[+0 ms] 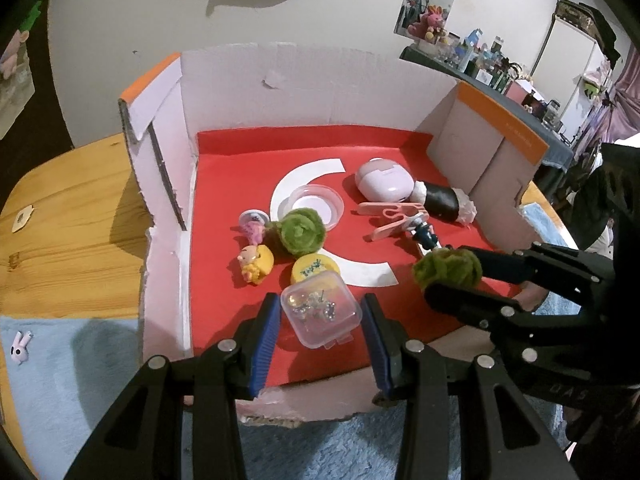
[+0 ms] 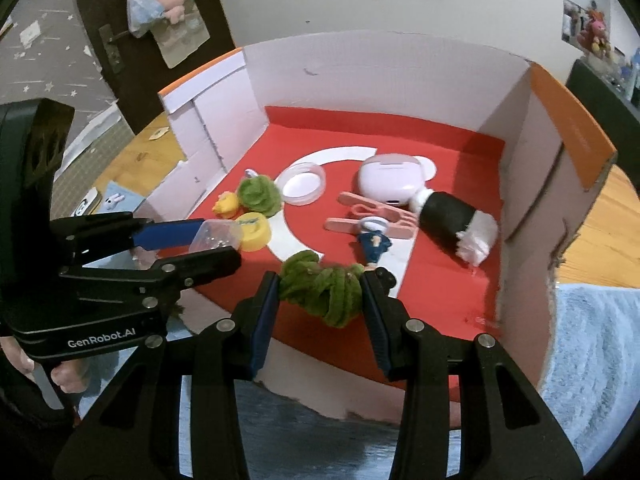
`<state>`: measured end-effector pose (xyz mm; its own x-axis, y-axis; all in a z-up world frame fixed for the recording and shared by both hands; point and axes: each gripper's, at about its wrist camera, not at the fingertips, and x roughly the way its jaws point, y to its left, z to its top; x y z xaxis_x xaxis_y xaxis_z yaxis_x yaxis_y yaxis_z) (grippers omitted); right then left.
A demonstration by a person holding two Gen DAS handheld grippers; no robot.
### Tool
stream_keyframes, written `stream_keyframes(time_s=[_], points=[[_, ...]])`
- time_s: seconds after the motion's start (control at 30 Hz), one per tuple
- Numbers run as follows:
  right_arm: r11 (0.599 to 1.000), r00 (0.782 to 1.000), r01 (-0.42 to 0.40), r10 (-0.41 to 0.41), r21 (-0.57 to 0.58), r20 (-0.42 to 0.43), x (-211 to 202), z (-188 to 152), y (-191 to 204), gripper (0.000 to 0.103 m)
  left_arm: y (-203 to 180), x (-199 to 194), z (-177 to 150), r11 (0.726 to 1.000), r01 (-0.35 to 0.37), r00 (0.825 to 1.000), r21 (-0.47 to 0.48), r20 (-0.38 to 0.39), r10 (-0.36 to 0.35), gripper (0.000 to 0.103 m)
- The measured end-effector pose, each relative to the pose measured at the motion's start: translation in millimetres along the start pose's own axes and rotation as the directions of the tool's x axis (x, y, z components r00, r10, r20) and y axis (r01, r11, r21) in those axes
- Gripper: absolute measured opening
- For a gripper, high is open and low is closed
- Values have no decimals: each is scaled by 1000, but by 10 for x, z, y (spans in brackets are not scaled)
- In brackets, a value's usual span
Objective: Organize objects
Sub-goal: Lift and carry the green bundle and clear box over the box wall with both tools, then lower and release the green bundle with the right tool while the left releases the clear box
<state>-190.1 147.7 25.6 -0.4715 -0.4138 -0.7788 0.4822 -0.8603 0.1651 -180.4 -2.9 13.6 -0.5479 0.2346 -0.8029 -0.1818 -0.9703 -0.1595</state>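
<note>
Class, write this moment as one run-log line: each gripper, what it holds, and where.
left gripper: shut on clear plastic case | right gripper: shut on green fuzzy ball | where: over front of red-floored box

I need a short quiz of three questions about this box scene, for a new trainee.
1. True or false: the left tongs hold a clear case.
2. What do the right tongs grip? A) pink clip B) green bundle C) yellow cap
3. Fill in: the floor of the box is ___.

Key: 1 true. 2 B, the green bundle. 3 red.
</note>
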Motion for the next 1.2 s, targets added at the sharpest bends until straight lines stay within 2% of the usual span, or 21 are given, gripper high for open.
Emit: stream_keyframes(time_s=[0.27, 0.4, 0.6, 1.1, 1.13, 1.2], points=[[1000, 999, -19, 19, -19, -37, 25, -30, 47, 40, -77, 50, 0, 1000, 10, 1000, 25, -14, -10, 43], [999, 999, 34, -34, -11, -34, 33, -17, -33, 40, -66, 95, 12, 1000, 1, 1000, 25, -27, 0, 43], [999, 998, 53, -53, 0, -41, 67, -43, -122, 39, -70, 126, 27, 1000, -7, 1000, 26, -30, 8, 43], [999, 999, 33, -33, 17, -27, 52, -38, -129, 41, -68, 144, 35, 1000, -20, 999, 23, -25, 21, 43], [999, 999, 33, -33, 16, -25, 50, -38, -126, 41, -67, 141, 33, 1000, -22, 999, 22, -25, 23, 43], [999, 999, 35, -35, 15, -20, 40, -39, -110, 52, -66, 134, 27, 999, -26, 999, 23, -24, 27, 43]])
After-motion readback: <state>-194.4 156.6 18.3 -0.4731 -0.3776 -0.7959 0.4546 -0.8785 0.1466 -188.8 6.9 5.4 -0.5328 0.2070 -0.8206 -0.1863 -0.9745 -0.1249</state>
